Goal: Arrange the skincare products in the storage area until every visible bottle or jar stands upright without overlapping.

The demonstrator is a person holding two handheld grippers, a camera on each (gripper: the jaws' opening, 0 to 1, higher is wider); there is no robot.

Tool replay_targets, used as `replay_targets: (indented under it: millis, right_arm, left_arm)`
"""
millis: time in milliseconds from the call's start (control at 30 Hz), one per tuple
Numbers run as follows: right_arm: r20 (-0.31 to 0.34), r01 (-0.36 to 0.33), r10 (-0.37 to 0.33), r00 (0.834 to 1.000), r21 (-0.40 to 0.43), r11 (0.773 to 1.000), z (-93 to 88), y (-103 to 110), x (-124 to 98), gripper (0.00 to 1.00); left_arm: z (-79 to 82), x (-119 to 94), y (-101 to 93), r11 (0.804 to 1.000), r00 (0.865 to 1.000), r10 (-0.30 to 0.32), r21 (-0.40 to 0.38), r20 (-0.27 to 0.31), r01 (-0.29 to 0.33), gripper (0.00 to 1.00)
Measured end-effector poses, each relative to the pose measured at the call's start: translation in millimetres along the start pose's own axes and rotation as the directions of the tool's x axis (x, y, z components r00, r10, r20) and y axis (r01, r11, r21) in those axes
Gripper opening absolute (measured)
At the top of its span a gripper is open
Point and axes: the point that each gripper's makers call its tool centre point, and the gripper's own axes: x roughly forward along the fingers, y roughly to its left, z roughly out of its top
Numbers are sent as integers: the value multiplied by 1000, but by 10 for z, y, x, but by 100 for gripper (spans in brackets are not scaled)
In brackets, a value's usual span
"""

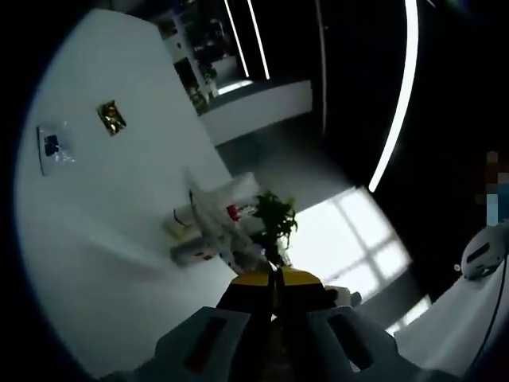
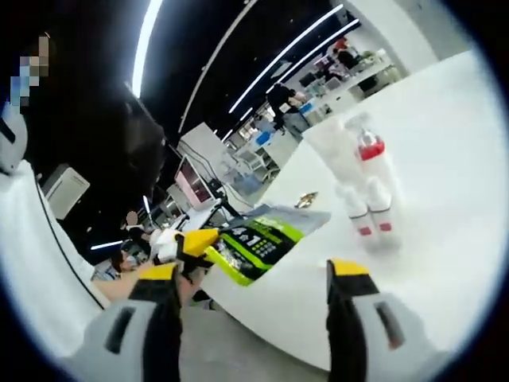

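- Left gripper [image 1: 275, 280]: yellow-tipped fingers pressed together, nothing visibly held.
- Right gripper [image 2: 262, 269]: fingers spread wide, empty.
- White skincare bottles [image 2: 367, 191], one red-capped, clustered upright on the white surface [image 2: 445, 159].
- A green packet [image 2: 258, 237] lies near the surface edge.

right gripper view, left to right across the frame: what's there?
Right gripper's left jaw tip → green pouch → its right jaw tip → white bottles with red markings, standing on the white table.
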Motion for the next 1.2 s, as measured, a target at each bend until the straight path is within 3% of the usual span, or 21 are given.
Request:
replay_targets:
  millis: [467, 867, 1100, 1200]
  right_arm:
    - [-10, 117, -117, 993, -12, 993, -13, -341, -175, 81]
    - [16, 205, -204, 979, -35, 978, 46, -579, -303, 84]
    - [20, 229, -229, 973, -30, 973, 60, -661, -342, 84]
    - [19, 235, -234, 972, -30, 972, 56, -674, -345, 84]
  left_arm:
    - [85, 193, 331, 996, 996, 86, 3, -30, -86, 0]
    - [25, 245, 681, 985, 983, 168, -21, -70, -170, 0]
    - [-41, 203, 1014, 959, 954, 277, -31, -115, -282, 0]
    - [-95, 177, 1160, 941, 932, 330, -25, -151, -337, 0]
